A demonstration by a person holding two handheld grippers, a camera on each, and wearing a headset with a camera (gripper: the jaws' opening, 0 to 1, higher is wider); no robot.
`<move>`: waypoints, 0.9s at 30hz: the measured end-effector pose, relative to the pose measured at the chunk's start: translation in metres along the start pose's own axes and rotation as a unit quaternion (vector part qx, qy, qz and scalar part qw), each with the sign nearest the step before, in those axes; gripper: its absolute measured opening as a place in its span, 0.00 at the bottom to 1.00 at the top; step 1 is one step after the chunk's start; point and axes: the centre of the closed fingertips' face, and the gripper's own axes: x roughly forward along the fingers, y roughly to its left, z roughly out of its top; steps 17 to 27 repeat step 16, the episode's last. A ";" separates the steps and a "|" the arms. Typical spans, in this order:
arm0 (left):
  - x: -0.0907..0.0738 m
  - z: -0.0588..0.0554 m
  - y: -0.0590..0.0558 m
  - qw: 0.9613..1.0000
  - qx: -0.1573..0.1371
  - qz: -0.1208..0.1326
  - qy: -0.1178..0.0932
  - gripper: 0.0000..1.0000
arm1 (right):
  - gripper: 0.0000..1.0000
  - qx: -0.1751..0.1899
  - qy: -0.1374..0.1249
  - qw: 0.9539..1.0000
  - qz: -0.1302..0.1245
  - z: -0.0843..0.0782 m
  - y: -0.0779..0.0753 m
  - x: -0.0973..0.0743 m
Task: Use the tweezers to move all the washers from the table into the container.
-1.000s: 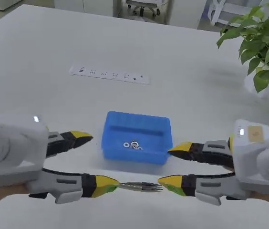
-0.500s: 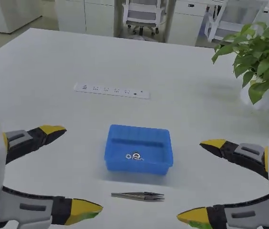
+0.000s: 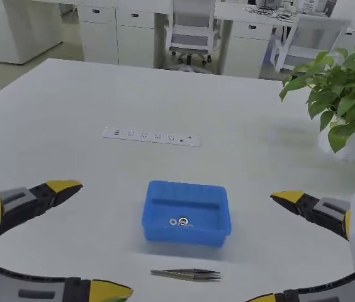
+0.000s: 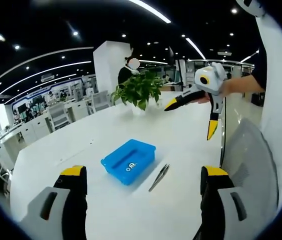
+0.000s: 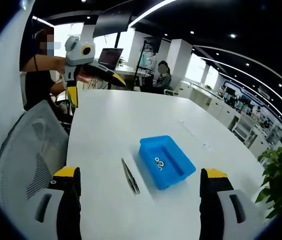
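Observation:
A blue container (image 3: 187, 212) sits mid-table with a few washers (image 3: 179, 221) lying inside it. The metal tweezers (image 3: 187, 273) lie flat on the table just in front of it, held by nothing. My left gripper (image 3: 88, 238) stands open and empty at the left, well clear of the tweezers. My right gripper (image 3: 272, 248) is open and empty at the right. The left gripper view has the container (image 4: 128, 161) and the tweezers (image 4: 159, 176) ahead of its wide jaws. In the right gripper view the container (image 5: 167, 161) and the tweezers (image 5: 130, 176) lie between its jaws.
A white power strip (image 3: 151, 136) lies beyond the container. A potted plant (image 3: 341, 82) stands at the far right of the table. An office chair (image 3: 190, 25) and cabinets are behind the table. A mesh chair back (image 5: 26, 145) is near the table's front edge.
Both grippers have drawn apart, away from the tweezers' ends, leaving the tweezers lying on the table. The head camera has tilted up.

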 end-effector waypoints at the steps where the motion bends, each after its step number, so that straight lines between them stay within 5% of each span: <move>1: -0.001 0.000 0.000 1.000 0.001 0.001 0.001 1.00 | 1.00 0.002 -0.001 1.000 0.002 0.000 0.001 -0.001; 27: -0.003 0.003 -0.008 1.000 0.007 0.006 0.007 1.00 | 1.00 0.003 0.008 1.000 0.017 -0.006 0.016 -0.007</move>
